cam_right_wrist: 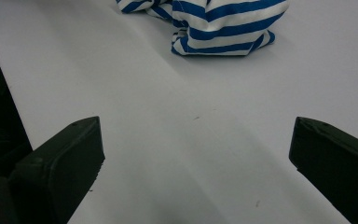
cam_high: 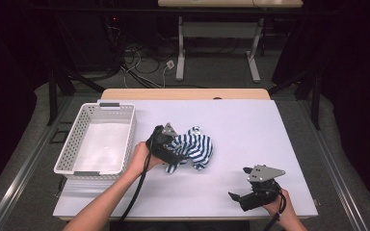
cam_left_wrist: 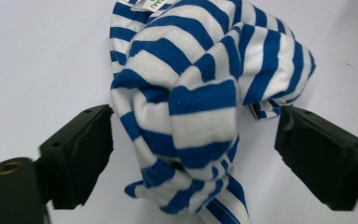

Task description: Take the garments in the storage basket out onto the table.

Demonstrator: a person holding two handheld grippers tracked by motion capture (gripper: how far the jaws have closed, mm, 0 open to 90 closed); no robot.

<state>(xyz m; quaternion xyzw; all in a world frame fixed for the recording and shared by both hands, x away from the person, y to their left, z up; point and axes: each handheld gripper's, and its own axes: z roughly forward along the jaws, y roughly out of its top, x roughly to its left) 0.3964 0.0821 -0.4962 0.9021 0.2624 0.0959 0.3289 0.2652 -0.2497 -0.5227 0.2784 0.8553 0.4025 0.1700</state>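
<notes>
So here's where I'm at: the striped cloth [cam_high: 192, 148], blue and white, is sitting bunched up in a heap near the middle of the table [cam_high: 250, 125], a bit to the right of the white basket [cam_high: 99, 139], not touching it. Basket looks empty from the high view.

My left gripper [cam_left_wrist: 193, 144] is right at the cloth, on the basket side of it. Fingers [cam_left_wrist: 81, 154] are spread wide with the crumpled bundle sitting between them, not pinched yet, and there's a gap to the cloth on both sides as far as I can see. My right gripper [cam_high: 250, 190] is well away from the cloth, down toward the near edge of the table, fingers [cam_right_wrist: 70, 158] spread wide over bare table with nothing between them.

Handling-wise, my guess is this thing is light and totally floppy, some knit fabric, so it won't hold any shape when lifted. It'll drape and could unravel out of the bundle. Not fragile, not slippery. I'd say the best spot is that thick folded ridge in the middle of the heap, where several layers stack up, rather than a loose edge that'd just drag the rest behind. There's a little label [cam_left_wrist: 154, 3] at the far side of the cloth, too small to read.
</notes>
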